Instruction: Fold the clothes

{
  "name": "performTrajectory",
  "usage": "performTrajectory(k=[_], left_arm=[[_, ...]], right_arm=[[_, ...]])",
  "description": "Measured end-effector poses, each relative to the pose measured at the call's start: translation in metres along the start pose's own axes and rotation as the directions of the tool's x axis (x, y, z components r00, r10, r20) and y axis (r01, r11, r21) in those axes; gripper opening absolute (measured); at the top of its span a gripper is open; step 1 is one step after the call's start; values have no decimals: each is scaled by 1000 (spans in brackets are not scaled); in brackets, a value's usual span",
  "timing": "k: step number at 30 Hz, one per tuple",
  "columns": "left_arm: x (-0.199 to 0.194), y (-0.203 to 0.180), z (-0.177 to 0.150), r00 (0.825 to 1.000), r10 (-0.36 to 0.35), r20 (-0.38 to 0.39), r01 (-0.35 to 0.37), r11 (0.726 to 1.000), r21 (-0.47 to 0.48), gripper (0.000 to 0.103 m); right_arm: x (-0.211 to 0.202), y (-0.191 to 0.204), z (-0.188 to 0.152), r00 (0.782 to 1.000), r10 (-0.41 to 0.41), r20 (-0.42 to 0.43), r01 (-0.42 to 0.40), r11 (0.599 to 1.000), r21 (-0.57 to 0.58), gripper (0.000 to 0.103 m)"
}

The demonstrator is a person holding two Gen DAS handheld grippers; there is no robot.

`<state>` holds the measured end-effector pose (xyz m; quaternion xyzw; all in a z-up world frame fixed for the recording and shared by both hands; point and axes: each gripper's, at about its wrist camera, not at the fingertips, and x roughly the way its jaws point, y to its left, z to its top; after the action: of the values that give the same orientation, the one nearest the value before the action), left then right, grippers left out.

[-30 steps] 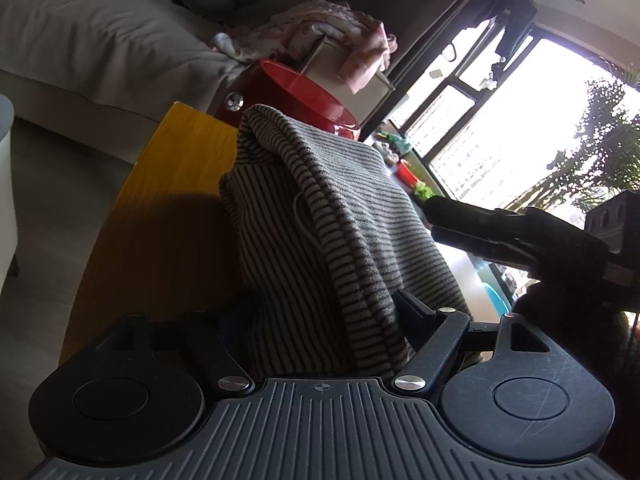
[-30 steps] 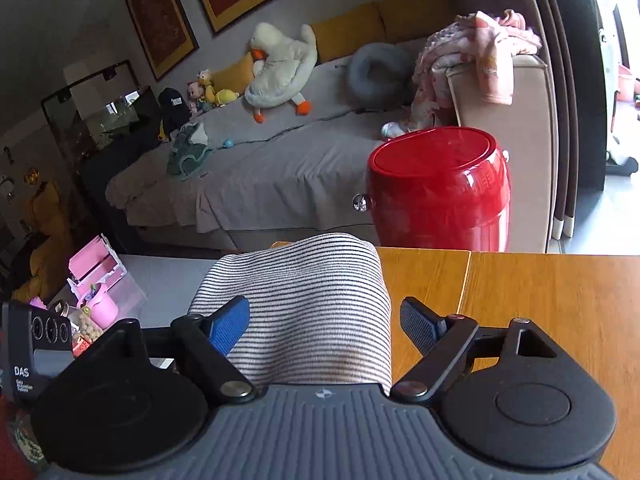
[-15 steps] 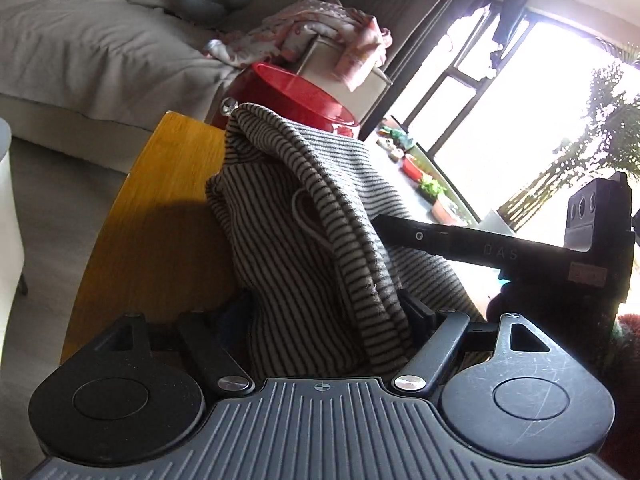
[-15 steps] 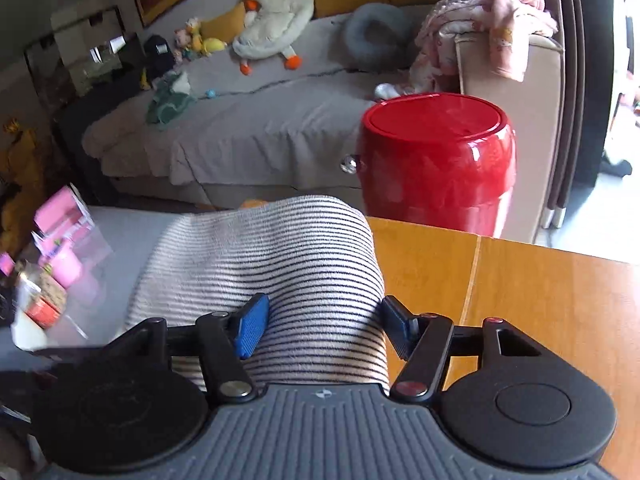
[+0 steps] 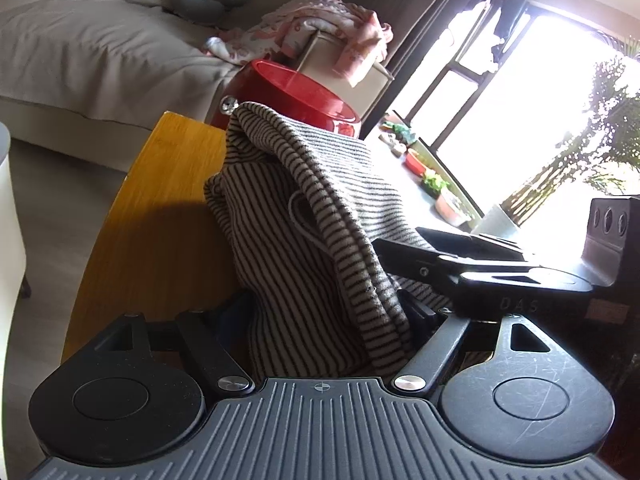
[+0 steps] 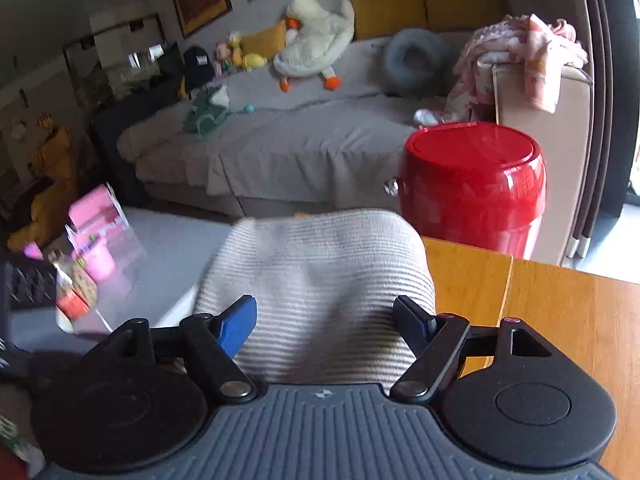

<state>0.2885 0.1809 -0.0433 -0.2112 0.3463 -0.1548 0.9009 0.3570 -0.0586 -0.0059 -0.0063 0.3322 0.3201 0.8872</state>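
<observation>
Since a second ago the right gripper (image 5: 404,246) has closed in beside the left gripper (image 5: 324,312), carrying its edge of the striped knit garment (image 5: 320,216) along. Both grippers are clamped on the cloth; the right one (image 6: 324,320) pinches a taut, motion-blurred span. Garment hangs bunched between them above the wooden bench (image 5: 160,208), doubled over. Judgement: a fold is mid-way; laying flat and squaring remain. Beyond stand a red drum (image 6: 476,184), a grey sofa (image 6: 280,148) with a plush duck (image 6: 316,44), and bright windows.

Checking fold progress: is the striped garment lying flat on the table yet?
No. The striped garment is bunched and raised above the table, clamped in both grippers.
</observation>
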Motion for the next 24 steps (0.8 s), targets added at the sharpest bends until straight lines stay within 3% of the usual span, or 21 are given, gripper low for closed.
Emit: performTrajectory(k=[1,5,8,11,14,18,22,24], left_arm=[[0,-1,1,1000,3,-5,-3,1000,8,83],[-8,0,3,1000,6,-9,-6,1000,-1,82],[-28,-8,8,999,14,48,-15,1000,5,71],[-42,-19,18,994,0,110,-2,1000,15,53],[-42,-31,27,991,-15,132,11,999,33,45],[-18,-26,29,996,32,84,-36,998,47,38],[0,-3,29,998,18,57,-16,999,-40,37],[0,-1,30,998,12,63,-8,998,-63,36]], right_arm=[[0,-4,-3,1000,-2,-1,2,1000,21,89],[-2,-19,-14,1000,-10,-4,11,994,105,91],[-9,-28,-23,1000,-18,8,17,990,138,90],[-29,-27,-34,998,-34,46,28,993,115,88],[-38,-25,-42,998,-28,57,22,995,102,82],[-49,-17,-52,998,-13,66,8,997,77,60],[-64,-1,-52,991,-12,130,9,1000,27,54],[-67,8,-50,988,39,151,-39,999,-1,54]])
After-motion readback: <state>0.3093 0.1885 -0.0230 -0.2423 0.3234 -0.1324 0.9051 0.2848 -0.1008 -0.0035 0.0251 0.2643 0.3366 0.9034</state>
